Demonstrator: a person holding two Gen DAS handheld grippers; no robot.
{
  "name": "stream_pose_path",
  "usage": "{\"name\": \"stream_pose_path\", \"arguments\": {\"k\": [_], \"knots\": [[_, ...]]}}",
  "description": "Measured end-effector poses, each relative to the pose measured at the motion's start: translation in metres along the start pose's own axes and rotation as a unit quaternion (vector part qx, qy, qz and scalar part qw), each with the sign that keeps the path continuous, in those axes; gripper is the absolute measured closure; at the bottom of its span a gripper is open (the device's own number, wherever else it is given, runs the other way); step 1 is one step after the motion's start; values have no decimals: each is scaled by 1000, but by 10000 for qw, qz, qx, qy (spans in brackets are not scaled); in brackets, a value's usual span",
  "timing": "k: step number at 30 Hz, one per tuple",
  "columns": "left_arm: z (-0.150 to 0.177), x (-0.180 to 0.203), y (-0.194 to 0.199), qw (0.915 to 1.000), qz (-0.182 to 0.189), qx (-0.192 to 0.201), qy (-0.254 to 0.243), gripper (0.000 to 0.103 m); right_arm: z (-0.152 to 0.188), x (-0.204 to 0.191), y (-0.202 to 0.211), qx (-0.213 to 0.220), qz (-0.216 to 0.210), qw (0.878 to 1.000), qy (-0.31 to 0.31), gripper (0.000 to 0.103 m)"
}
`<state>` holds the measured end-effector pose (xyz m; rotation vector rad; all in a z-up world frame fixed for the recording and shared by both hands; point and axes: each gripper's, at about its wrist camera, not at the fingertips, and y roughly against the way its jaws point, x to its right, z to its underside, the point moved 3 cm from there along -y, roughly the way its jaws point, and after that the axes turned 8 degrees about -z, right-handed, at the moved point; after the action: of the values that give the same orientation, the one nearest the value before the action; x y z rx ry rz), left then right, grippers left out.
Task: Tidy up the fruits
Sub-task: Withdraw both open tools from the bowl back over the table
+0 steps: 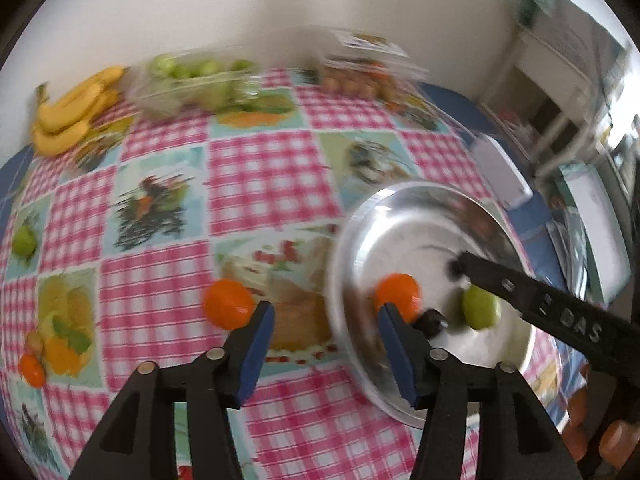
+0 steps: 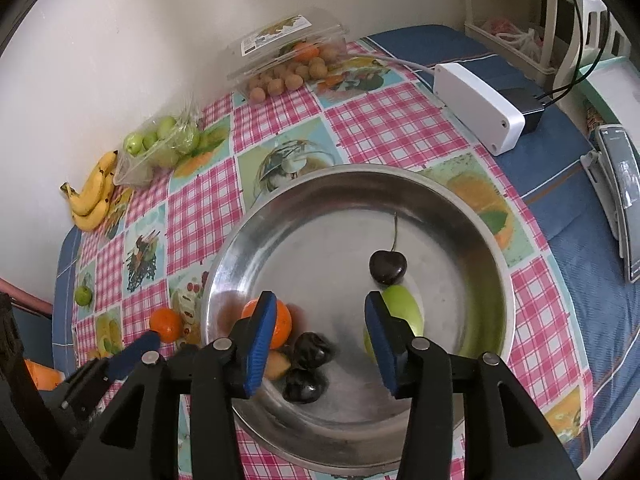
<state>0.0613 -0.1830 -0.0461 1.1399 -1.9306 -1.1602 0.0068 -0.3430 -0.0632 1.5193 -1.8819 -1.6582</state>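
A steel pan sits on the checked tablecloth and holds an orange, a stemmed dark cherry, a green fruit, two dark fruits and a yellowish piece. My right gripper hangs open over the pan with nothing between its pads; the green fruit lies just behind its right finger. My left gripper is open above the cloth at the pan's left rim. A second orange lies on the cloth beside its left finger. The pan's orange shows behind its right finger.
Against the wall lie bananas, a bag of green fruits and a clear box of small brown fruits. A small green fruit rests near the cloth's left edge. A white box and a phone lie to the right.
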Motion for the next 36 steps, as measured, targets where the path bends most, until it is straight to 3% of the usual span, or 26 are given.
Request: {"name": "stream_pose_path", "arguments": {"k": [7, 11, 20, 22, 26, 32, 34, 35, 36], "knots": [[-1, -59, -3, 9931, -523, -127, 1041, 20, 3, -2, -4, -129, 208, 9997, 68, 47], [4, -83, -9, 9870, -672, -251, 1441, 16, 6, -8, -9, -214, 294, 9991, 206, 45], [8, -93, -9, 9846, -723, -279, 1569, 15, 9, -15, -13, -323, 358, 9981, 379, 45], [7, -92, -9, 9851, -754, -266, 1525, 4, 9, -15, -14, -334, 378, 9980, 384, 45], [7, -91, -8, 9855, -885, -182, 1437, 0, 8, -14, -15, -331, 407, 9979, 391, 29], [8, -95, -10, 9848, -976, -195, 1425, 0, 8, -14, -17, -351, 437, 9976, 401, 28], [8, -95, -10, 9845, -1022, -171, 1415, 0, 9, -13, -18, -339, 421, 9977, 403, 16], [8, -95, -10, 9842, -1072, -157, 1403, 0, 8, -13, -18, -317, 433, 9977, 407, 2], [8, -96, -10, 9839, -1111, -155, 1391, 0, 8, -12, -18, -306, 493, 9975, 412, 0]]}}
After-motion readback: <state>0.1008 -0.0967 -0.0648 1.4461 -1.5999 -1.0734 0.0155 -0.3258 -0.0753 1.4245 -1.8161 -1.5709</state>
